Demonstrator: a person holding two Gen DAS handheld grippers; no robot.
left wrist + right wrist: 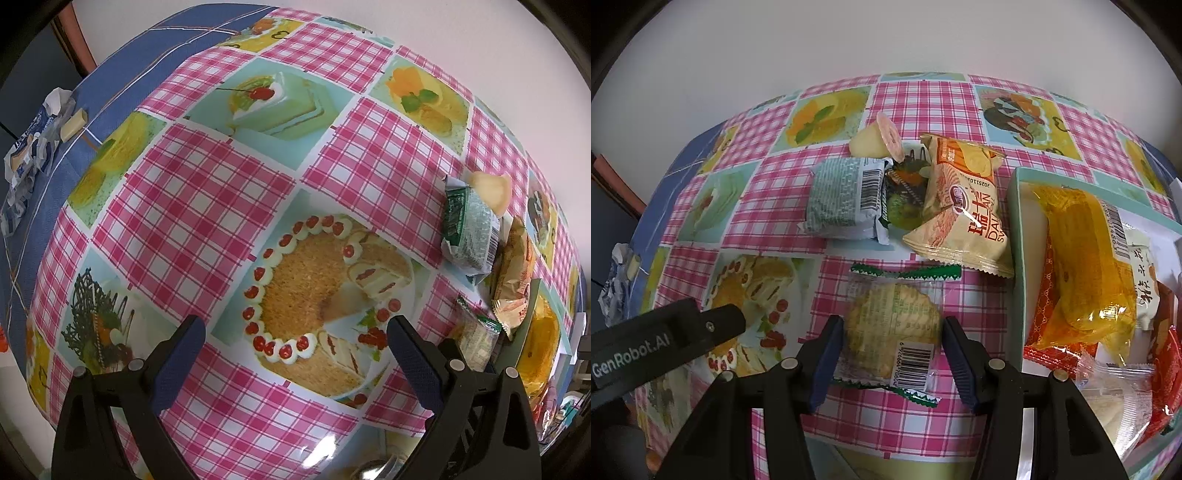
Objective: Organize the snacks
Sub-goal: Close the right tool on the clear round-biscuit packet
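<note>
Hovering low over the tablecloth (905,99), my right gripper (892,349) has its fingers spread on either side of the cracker pack (892,328), a clear wrapper with green crimped ends and a barcode facing up. Whether the pads touch the wrapper I cannot tell; the pack lies flat on the cloth between them.

Beyond it sits a beige packet (960,206) with red print, tilted and leaning close to the tray (1015,236). Just left of that packet lies a grey-green pack (846,199) with a barcode, and behind both a jelly cup (875,140) rests on its side. The tray at the right holds a yellow bag (1086,258), with red and white wrappers under and beside it.

My left gripper (295,339) has its fingers wide apart with nothing between them, above the printed cake picture on the cloth. From that side the grey-green pack (469,229), the jelly cup (491,190), the beige packet (513,273) and the cracker pack (476,339) sit well off to the right. At the far left edge, on the blue cloth (122,85), lies a crumpled wrapper (33,147).
</note>
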